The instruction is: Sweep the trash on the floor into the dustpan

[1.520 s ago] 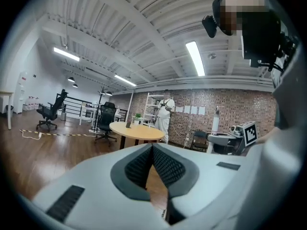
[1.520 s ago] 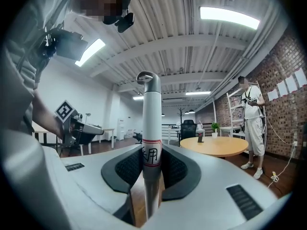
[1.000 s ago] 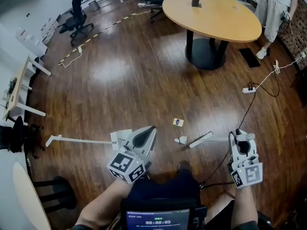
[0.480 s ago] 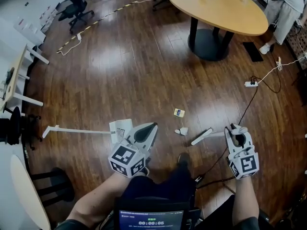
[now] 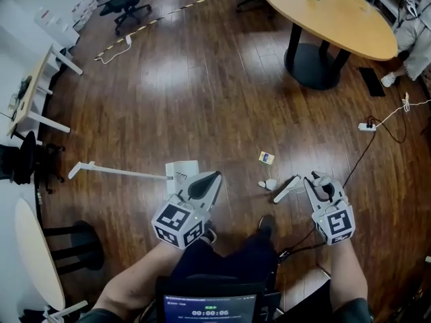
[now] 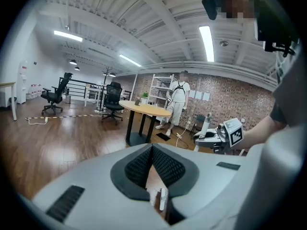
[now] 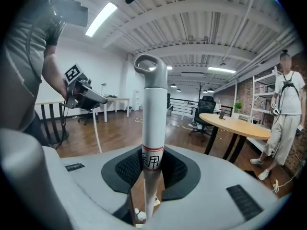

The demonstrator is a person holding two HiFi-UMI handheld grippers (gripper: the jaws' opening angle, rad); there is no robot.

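Observation:
A white long-handled dustpan [image 5: 180, 174] is at my left gripper [image 5: 206, 182], its handle running out to the left. The jaws look shut on its edge, where a thin white strip [image 6: 162, 198] shows between them. My right gripper [image 5: 312, 179] is shut on a white broom [image 5: 286, 188] with a loop at its top [image 7: 149, 63]. On the wooden floor, white crumpled scraps [image 5: 269, 184] lie at the broom's low end. A small yellow card [image 5: 267, 157] lies just beyond them. The dustpan handle [image 7: 97, 128] hangs below my left gripper [image 7: 84, 94].
A round wooden table [image 5: 367, 42] stands far right, with a person [image 5: 416, 36] beside it. A power strip and cables [image 5: 368, 126] lie on the floor at right. White desks [image 5: 30, 93] and dark chairs [image 5: 74, 247] line the left side.
My right gripper has carried the broom left, closer to the scraps and the card. The left gripper and dustpan have barely moved. The head view has shifted a little.

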